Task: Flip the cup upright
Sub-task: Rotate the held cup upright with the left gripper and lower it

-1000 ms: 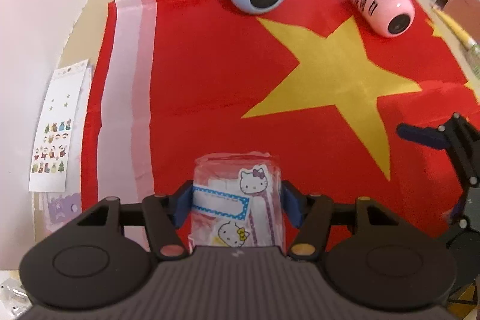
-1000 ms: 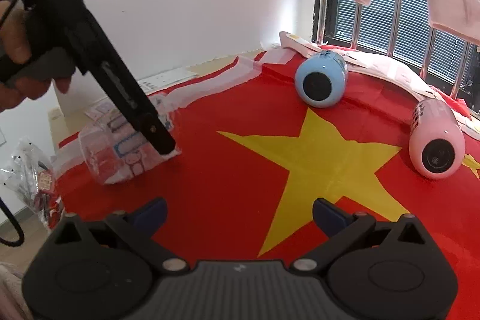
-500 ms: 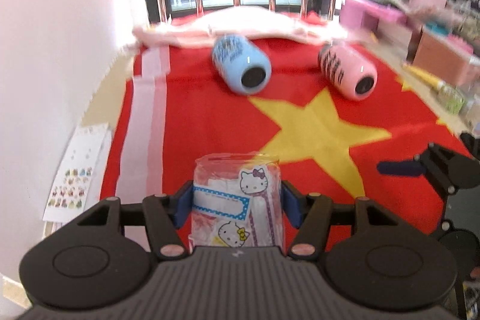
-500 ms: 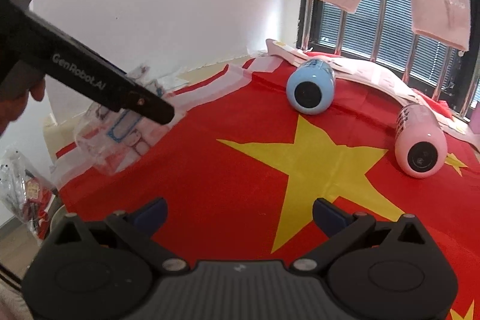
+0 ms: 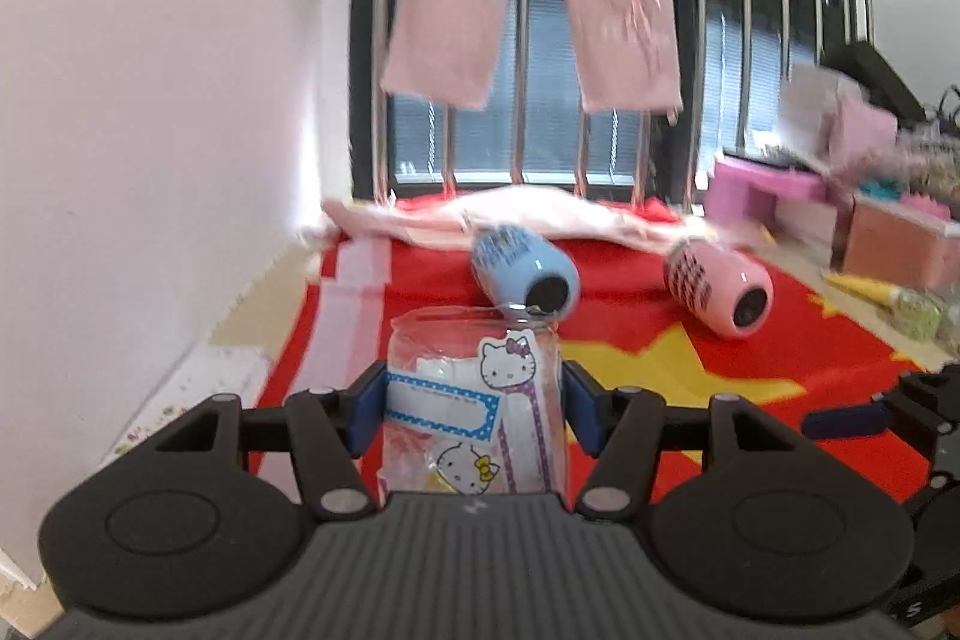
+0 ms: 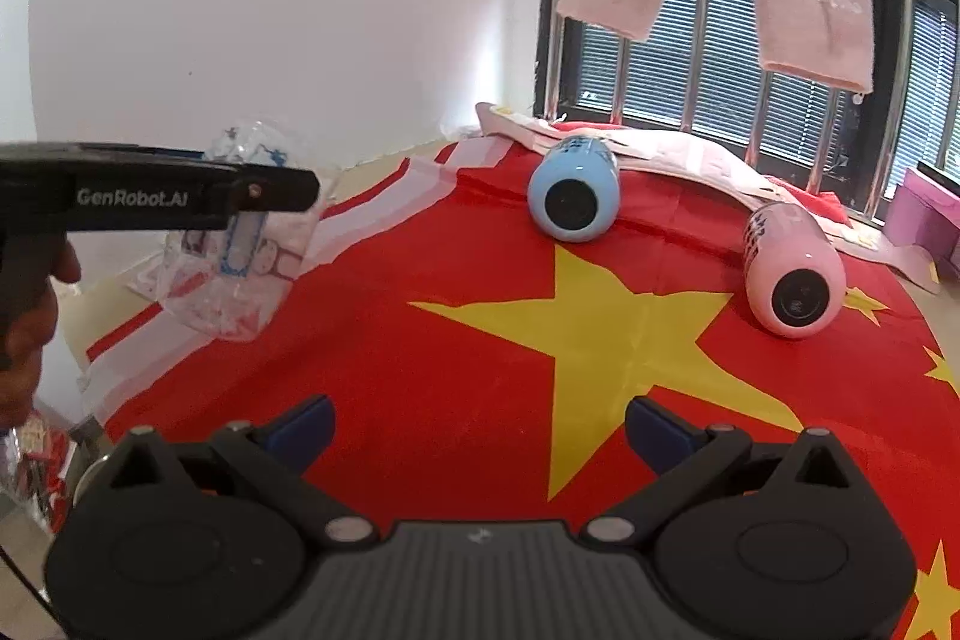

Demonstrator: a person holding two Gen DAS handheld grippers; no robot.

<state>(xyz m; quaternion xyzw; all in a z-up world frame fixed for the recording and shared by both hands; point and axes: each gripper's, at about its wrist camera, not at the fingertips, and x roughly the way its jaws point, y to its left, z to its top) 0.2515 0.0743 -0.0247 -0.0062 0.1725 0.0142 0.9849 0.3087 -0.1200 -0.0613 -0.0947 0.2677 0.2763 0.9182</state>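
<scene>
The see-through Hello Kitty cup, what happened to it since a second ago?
The left gripper, shut on the clear cup the whole time, has swung it up from lying on the red flag cloth to nearly upright, lifted and a bit tilted. The blue cup and pink cup stayed lying down, and the right gripper stayed open and empty.

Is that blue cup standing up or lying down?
Lying down. The blue cup rests on its side on the red cloth, its round dark end facing the camera.
</scene>
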